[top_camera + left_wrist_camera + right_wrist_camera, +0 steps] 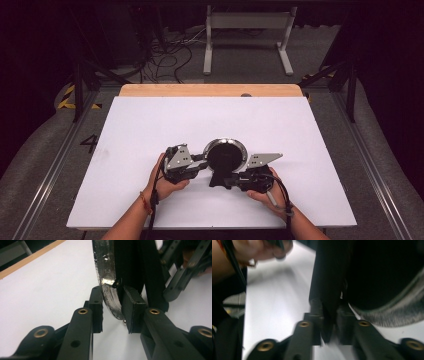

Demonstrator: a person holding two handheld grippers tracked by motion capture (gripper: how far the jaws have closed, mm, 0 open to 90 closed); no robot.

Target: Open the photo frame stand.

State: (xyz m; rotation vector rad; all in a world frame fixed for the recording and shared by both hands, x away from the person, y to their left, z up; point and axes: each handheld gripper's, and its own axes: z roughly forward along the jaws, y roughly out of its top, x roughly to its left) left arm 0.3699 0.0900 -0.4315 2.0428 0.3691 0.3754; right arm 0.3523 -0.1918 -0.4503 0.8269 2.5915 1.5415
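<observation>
A person sits at a table covered with a white sheet (150, 130), forearms entering from the near edge, a two-jaw gripper in each hand. Just beyond the hands, near the middle of the sheet, is a small round pan (226, 151) with a shiny metal rim and a dark inside, its short black handle (218, 177) pointing back toward the person. The left gripper (202, 161) comes at the pan from its left side. In the left gripper view, its two black jaws straddle the silvery rim (108, 287), one pad outside and one inside, close to the metal; whether they press on it or only frame it cannot be told for certain. The right gripper (230, 181) meets the handle from the right. In the blurred right gripper view, its jaws sit on either side of the dark handle (328, 302) and seem to pinch it. As a judgement, the reaching and taking hold look done or nearly done. The pan appears tipped onto its edge rather than flat. Lifting, carrying or setting it down elsewhere looks to be what is left. No destination for it can be made out on the bare sheet.
</observation>
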